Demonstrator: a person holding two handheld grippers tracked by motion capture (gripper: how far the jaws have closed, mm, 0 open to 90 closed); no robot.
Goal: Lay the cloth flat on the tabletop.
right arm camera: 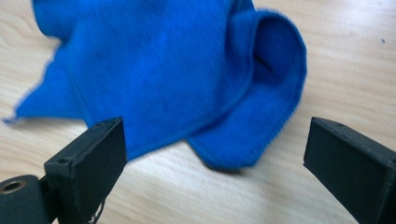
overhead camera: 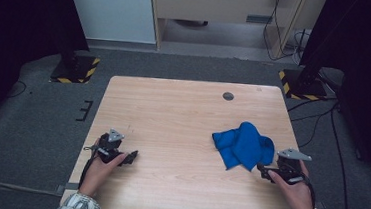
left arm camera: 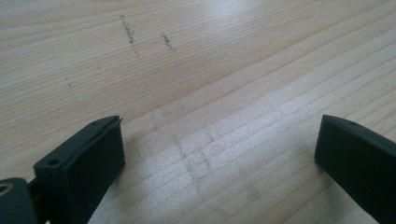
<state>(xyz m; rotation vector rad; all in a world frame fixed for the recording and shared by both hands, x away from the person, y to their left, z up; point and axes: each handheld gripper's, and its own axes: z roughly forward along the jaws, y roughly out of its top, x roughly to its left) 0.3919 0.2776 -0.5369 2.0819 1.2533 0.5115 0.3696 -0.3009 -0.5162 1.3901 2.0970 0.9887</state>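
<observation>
The right gripper (right arm camera: 212,154) hovered low with its jaws spread wide and nothing between them. Just beyond, toward twelve o'clock, the crumpled blue cloth (right arm camera: 177,74) lay on the wooden table (overhead camera: 172,113). The left gripper (left arm camera: 219,154) sat well apart at nine o'clock, jaws likewise spread over bare wood.

In the right gripper view the cloth (right arm camera: 177,79) runs off the top edge, its left corner blurred. The folds hide the cloth's underside (layers beneath cannot be counted). The dark disc (overhead camera: 228,96) beyond the cloth is too small to identify.
</observation>
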